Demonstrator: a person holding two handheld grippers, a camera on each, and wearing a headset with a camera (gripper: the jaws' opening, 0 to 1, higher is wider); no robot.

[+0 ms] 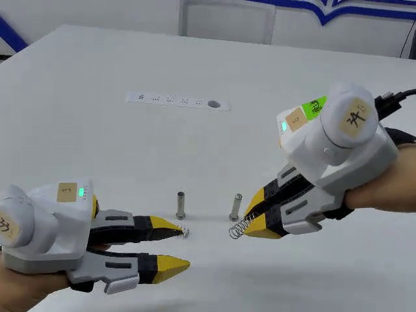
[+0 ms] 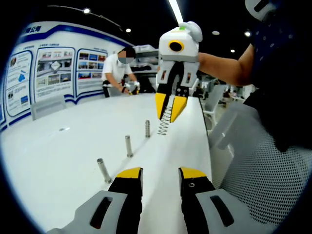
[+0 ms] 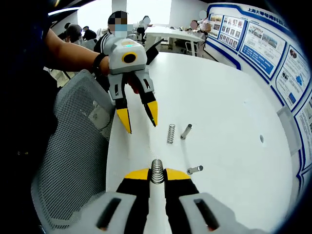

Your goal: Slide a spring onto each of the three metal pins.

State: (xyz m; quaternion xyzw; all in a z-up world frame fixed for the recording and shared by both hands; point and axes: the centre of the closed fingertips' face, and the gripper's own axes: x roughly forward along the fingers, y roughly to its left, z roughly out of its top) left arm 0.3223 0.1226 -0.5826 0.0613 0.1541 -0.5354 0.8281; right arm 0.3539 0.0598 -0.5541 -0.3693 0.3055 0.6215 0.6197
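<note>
White tabletop (image 1: 78,130), head view: left gripper (image 1: 185,246) low at the left, jaws released and well parted. Right gripper (image 1: 252,220) at the right, jaws clenched on a held spring (image 1: 240,228) whose free end angles down toward the tabletop. Two metal pins stand upright between the grippers: left pin (image 1: 181,205) and right pin (image 1: 236,207), the latter just beside the held spring. Small second spring (image 1: 185,232) sits close by the left gripper's upper jaw tip. White power strip (image 1: 179,101) lies farther back on the tabletop.

Left gripper view: own jaws spread apart. Right gripper opposite, held spring hanging from its tips. Three upright posts in a row; the farthest post (image 2: 147,128) looks ribbed like a coil, and whether a spring covers a pin there cannot be told.

Right gripper view: own jaws closed on the held spring's end coil. Left gripper opposite, jaws apart. Second spring just beside the farther pin.
</note>
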